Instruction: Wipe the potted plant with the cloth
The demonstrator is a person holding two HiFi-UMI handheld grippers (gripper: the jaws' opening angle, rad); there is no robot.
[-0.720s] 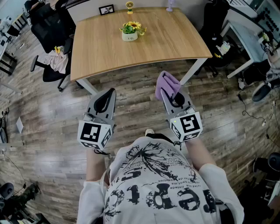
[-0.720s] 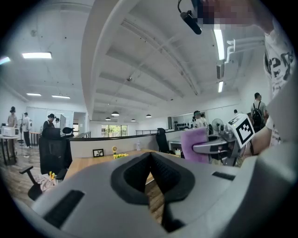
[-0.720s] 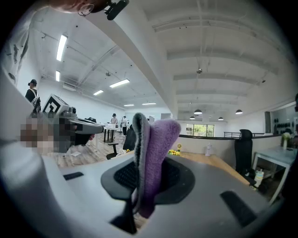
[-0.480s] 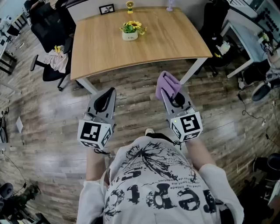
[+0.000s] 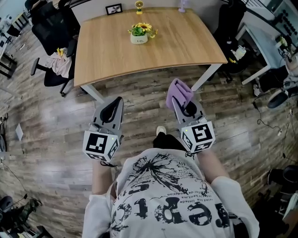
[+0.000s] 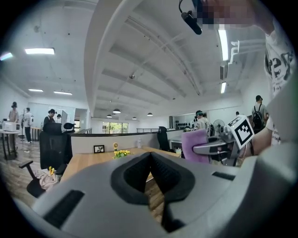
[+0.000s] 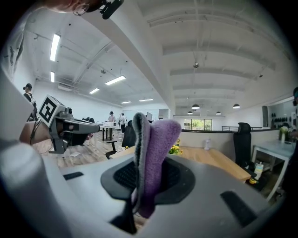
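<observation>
Cloth (image 5: 179,90) pinched in right gripper (image 5: 175,99) jaws; left gripper (image 5: 119,99) jaws pressed together; potted plant (image 5: 138,34) label unreadable.

Open-plan office. Wood-plank floor (image 5: 56,121). Big wooden table (image 5: 177,46) ahead of both jaws, with a plant (image 5: 138,33) and photo frame (image 5: 113,9) at its far side. Black office chair (image 5: 49,28) off to the left of the left jaws, another (image 7: 243,139) ahead-right of the right jaws. White desk (image 5: 263,37) with gear far right. High white beamed ceiling (image 6: 153,60), strip lights (image 6: 39,51), pendant lamps (image 7: 195,107). Low partition wall (image 6: 88,142) behind the table. People (image 6: 51,116) standing at workstations, far ahead-left.
</observation>
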